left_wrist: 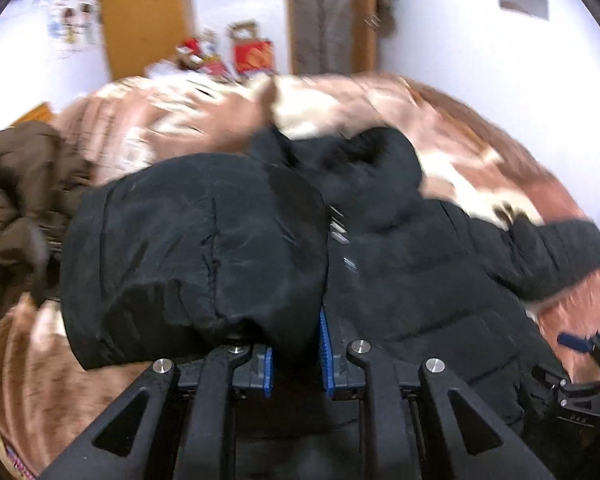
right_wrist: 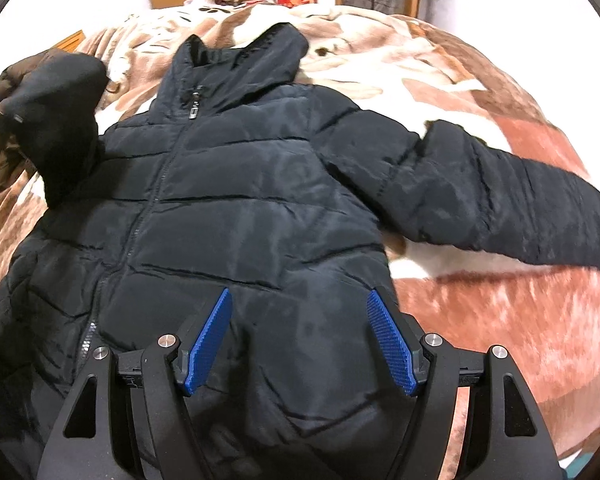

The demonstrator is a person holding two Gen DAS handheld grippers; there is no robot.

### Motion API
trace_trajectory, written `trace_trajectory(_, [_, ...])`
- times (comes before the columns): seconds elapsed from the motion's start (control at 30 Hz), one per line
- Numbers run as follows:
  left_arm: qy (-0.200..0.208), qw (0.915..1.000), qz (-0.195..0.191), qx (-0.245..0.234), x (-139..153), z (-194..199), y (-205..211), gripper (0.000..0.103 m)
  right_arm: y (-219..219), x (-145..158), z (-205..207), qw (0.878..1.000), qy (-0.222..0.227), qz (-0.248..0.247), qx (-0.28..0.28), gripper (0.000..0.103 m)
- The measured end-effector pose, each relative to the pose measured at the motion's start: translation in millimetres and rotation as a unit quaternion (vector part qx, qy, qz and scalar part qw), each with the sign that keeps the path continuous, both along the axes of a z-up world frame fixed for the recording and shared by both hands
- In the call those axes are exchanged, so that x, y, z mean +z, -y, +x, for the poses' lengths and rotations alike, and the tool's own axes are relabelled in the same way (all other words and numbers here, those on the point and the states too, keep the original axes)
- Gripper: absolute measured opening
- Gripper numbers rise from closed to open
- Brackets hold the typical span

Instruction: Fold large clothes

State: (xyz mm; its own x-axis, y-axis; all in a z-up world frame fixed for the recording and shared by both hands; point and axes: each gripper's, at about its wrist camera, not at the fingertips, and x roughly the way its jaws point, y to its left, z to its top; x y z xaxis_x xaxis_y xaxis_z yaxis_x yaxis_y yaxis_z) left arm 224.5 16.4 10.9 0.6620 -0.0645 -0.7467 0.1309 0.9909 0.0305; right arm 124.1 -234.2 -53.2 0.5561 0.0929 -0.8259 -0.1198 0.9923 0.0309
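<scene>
Left gripper (left_wrist: 296, 344) is clamped on the jacket's left sleeve (left_wrist: 196, 248); right gripper (right_wrist: 300, 340) is spread, empty, over the jacket (right_wrist: 236, 208) on the bed (right_wrist: 500, 320). Padding judged soft, bulky, slippery; cuffs and hem are favoured.

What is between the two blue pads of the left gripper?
In the left wrist view, a sleeve of the black jacket is pinched between the left gripper pads.

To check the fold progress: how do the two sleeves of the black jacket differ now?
The left sleeve is lifted, pinched in the left hand-held gripper; the right sleeve lies flat, spread sideways on the blanket, untouched. The left sleeve hangs bunched; the right is straight. Both are black and quilted.
</scene>
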Motion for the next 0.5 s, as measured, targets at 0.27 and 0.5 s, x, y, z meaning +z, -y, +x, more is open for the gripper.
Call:
trace_trajectory(0.27, [-0.079,0.9933,-0.043,-0.074,-58,-9,66,0.057,22,-8,-2,1.0,-0.004,0.005,-0.015,0.07])
trace_trajectory(0.5, [-0.027,0.9895,-0.107,-0.093,-15,-43,55,0.065,22,-4,-4,1.0,0.002,0.009,-0.012,0.07])
